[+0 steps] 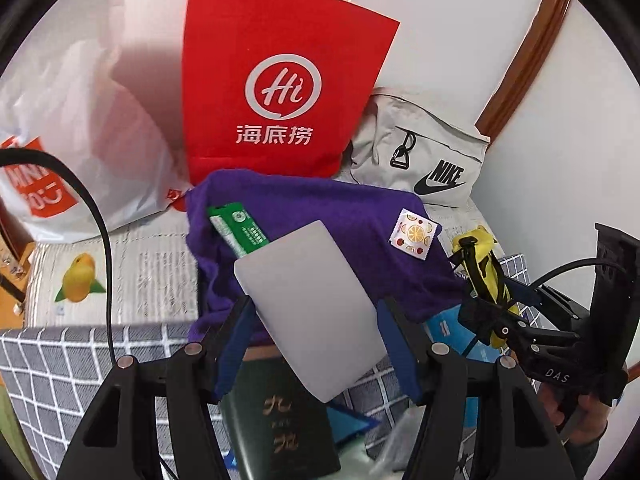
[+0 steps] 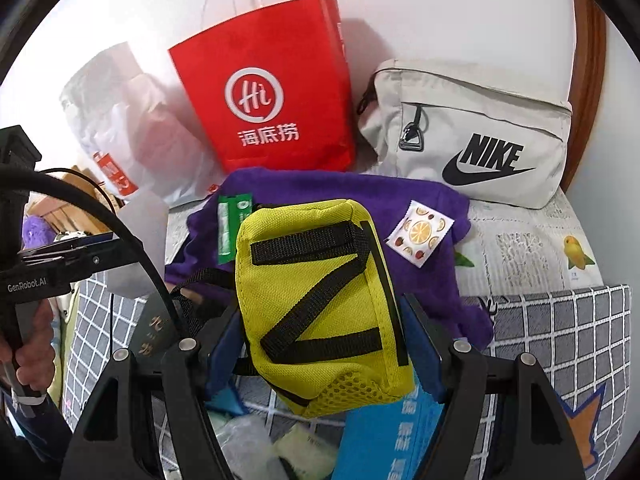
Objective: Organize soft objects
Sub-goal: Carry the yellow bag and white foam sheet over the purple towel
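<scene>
Left tongs: your left gripper (image 1: pixel 316 312) grips a pale grey flat pouch (image 1: pixel 308 304) between its blue pads, tilted above the bed.
Right tongs: your right gripper (image 2: pixel 324 340) clamps a yellow pouch (image 2: pixel 320 304) with black straps, held up off the bedding.
Purple cloth: the purple cloth (image 2: pixel 320 188) lies spread behind both pouches, with a green packet (image 2: pixel 230 228) and a small fruit-print sachet (image 2: pixel 420 234) on it.
Back row: a red paper bag (image 2: pixel 272 80) stands against the wall, a white plastic bag (image 1: pixel 80 120) to its left, a beige bag (image 2: pixel 472 136) to its right.
Below: a dark green booklet (image 1: pixel 280 432) and a blue box (image 2: pixel 392 440) lie on the checked blanket (image 1: pixel 52 364).
</scene>
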### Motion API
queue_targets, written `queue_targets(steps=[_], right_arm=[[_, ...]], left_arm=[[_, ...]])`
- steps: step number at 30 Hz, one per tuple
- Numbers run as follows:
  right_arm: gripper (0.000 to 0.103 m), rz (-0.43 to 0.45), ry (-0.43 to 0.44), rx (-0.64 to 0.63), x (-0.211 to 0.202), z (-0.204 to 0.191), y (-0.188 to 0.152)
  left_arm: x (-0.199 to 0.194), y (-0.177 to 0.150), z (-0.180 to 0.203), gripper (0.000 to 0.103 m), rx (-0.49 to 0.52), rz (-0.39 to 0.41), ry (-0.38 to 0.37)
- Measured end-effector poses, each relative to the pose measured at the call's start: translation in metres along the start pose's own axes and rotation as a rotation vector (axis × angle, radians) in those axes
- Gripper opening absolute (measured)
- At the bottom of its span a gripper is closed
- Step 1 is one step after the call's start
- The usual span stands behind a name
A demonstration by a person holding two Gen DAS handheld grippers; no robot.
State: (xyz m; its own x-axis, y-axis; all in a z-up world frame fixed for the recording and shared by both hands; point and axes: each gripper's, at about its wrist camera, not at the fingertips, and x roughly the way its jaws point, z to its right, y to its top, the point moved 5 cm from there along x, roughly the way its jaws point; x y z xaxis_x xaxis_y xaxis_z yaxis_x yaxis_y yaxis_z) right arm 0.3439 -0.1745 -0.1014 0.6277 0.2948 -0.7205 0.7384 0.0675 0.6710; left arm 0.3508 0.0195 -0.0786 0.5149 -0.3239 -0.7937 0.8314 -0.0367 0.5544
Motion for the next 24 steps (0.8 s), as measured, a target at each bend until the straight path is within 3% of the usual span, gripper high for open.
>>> queue_targets(steps=[24], right_arm=[[0.073, -0.017, -0.049, 0.022, 0.048, 0.037, 0.033]], left_arm=[[0.052, 0.022, 0.002, 0.061, -0.009, -0.054, -0.015]])
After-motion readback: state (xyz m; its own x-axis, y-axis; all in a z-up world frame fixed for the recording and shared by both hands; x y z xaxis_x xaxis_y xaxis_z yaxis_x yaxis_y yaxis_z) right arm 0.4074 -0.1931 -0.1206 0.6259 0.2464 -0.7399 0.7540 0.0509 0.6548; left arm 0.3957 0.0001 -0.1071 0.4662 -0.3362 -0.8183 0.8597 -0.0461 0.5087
